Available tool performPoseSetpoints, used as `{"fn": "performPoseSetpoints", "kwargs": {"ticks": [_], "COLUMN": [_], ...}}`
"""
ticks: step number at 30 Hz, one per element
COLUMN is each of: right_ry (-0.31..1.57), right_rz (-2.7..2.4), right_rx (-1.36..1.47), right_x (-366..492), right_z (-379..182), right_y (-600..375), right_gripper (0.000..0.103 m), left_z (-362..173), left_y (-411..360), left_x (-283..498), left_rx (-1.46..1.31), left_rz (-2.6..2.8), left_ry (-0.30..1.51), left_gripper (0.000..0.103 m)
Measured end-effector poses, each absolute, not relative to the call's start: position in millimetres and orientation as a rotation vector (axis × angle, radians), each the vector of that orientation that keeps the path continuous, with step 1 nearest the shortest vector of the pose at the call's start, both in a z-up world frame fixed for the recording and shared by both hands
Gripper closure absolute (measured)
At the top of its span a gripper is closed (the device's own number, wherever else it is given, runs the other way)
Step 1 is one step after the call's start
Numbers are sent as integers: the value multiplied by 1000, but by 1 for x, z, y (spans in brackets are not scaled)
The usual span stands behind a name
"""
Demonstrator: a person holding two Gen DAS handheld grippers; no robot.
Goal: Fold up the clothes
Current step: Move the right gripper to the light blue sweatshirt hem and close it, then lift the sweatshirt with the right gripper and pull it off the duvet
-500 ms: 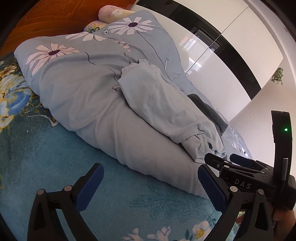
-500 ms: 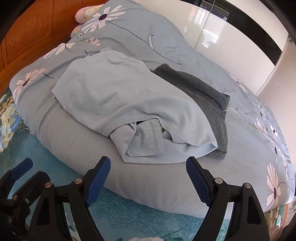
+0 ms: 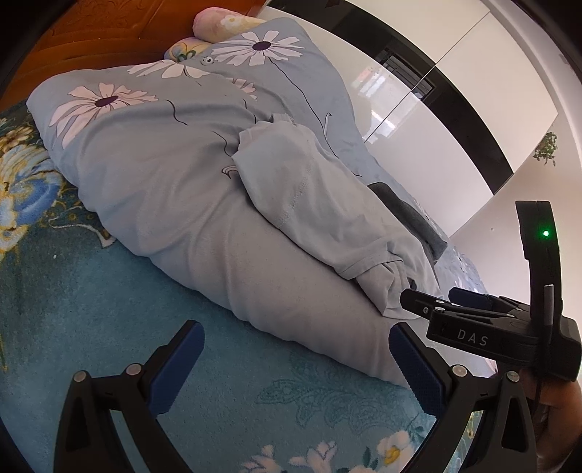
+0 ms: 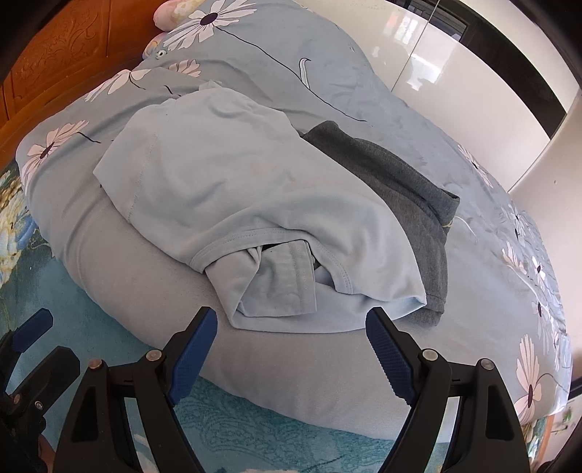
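I am seeing no container in either view; the clothes are lying loose on a folded blue quilt (image 4: 254, 364) with white daisy prints, which is itself resting on a teal flowered bedspread (image 3: 109, 291).

Count: two garments. A light blue shirt (image 4: 225, 189) is lying crumpled on top of the quilt, its neckline facing me and a ribbed inner piece poking out of the opening. A grey garment (image 4: 407, 182) is sitting at the shirt's 2 o'clock side, touching it and partly tucked under it. In the left wrist view that grey garment (image 3: 407, 211) is showing only as a narrow dark strip behind the shirt (image 3: 309, 196), so I cannot tell what kind of garment it is.

Count: two grippers. The left gripper (image 3: 294, 367) is hovering over the bedspread with its blue pads spread wide, gripping nothing. The right gripper (image 4: 291, 349) is standing just short of the shirt's near edge, pads likewise spread apart and empty. From the left wrist view the right gripper (image 3: 442, 300) is appearing at 4 o'clock, close to the shirt's bunched end, with a green light glowing on its frame.

One pink pillow (image 3: 222, 22) is peeking out at 12 o'clock, mostly hidden by the quilt. A wooden headboard (image 4: 65, 47) is being cut off at 10 o'clock.
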State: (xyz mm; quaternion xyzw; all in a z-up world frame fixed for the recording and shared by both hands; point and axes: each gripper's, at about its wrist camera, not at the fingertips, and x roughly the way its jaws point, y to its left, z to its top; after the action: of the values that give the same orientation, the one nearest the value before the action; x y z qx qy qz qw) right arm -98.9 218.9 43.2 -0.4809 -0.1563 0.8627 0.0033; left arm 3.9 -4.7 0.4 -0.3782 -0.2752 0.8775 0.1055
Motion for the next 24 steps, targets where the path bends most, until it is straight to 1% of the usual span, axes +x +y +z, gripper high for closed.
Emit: {"fn": "performPoseSetpoints", "kwargs": {"ticks": [3, 6, 8, 10, 12, 13, 14, 16, 18, 24], "right_ry": [-617, -863, -1041, -1134, -1187, -1213, -1239, -1292, -1344, -1492], "right_rz": [2690, 2654, 2622, 2624, 2635, 2640, 2645, 2654, 2662, 2678], "right_rx": [-1534, -1556, -1520, -1502, -1465, -1447, -1428, -1389, -1349, -1229], "right_x": [-108, -116, -120, -124, -123, -122, -122, -121, -120, -118], "right_z": [39, 29, 23, 19, 20, 21, 22, 23, 24, 28], "right_y": [210, 195, 186, 179, 174, 172, 170, 165, 161, 147], "right_gripper": [18, 18, 20, 20, 22, 27, 29, 40, 46, 48], "left_z": [-1, -1, 0, 0, 1, 1, 1, 2, 4, 4], "left_y": [-12, -28, -39, -47, -54, -56, -57, -58, -59, -58], "left_x": [5, 6, 8, 9, 10, 10, 11, 11, 12, 13], "left_rx": [-1115, -1108, -1089, -1080, -1078, -1079, -1084, -1110, -1116, -1099], "left_rz": [2600, 2617, 2627, 2630, 2631, 2631, 2631, 2628, 2636, 2636], "left_ry": [-842, -893, -936, -972, -1002, -1009, -1012, -1018, -1007, -999], "left_gripper": [0, 0, 0, 0, 0, 0, 0, 0, 0, 0]}}
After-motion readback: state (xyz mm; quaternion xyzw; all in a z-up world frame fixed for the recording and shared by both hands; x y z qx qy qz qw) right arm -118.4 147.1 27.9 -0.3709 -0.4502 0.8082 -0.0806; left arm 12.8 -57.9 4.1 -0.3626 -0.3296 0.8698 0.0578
